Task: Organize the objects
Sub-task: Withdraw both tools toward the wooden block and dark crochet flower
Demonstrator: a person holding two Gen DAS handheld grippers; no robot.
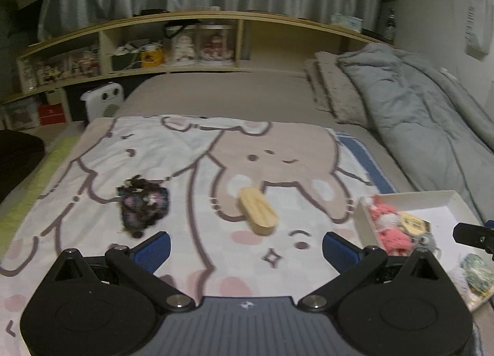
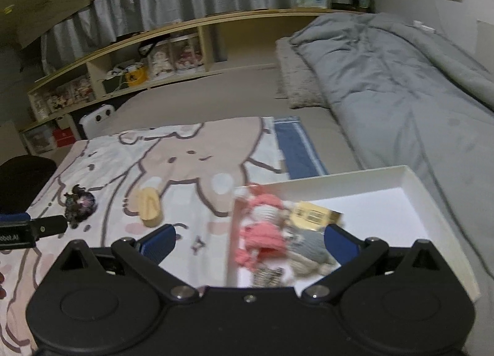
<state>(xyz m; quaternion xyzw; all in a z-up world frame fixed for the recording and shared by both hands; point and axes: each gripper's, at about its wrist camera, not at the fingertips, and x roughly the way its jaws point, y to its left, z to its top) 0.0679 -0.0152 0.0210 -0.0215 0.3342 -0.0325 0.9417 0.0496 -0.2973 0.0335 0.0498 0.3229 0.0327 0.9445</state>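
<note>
Left wrist view showed the left gripper (image 1: 246, 248) nearest to the camera, its two blue fingers (image 1: 153, 248) spread wide with nothing between them, above a cartoon blanket (image 1: 191, 171). Just beyond the fingers lay a wooden block (image 1: 258, 212) flat on the blanket, and to its left, apart from it, a dark floral scrunchie (image 1: 143, 205). At the right edge stood a white box (image 1: 444, 198) with a pink knitted doll (image 1: 387, 226) inside.

In the right wrist view the right gripper (image 2: 249, 243) was also wide open and held nothing; it hung over the near left part of the white box (image 2: 413, 183). Inside the box, between the fingers, lay the pink knitted doll (image 2: 262, 226), a grey knitted toy (image 2: 308, 248) touching it, and a yellow tag (image 2: 311, 212) on top. Farther back were a grey duvet (image 2: 401, 78) on the right and a wooden shelf (image 2: 197, 26) with small things, too blurred to name.
</note>
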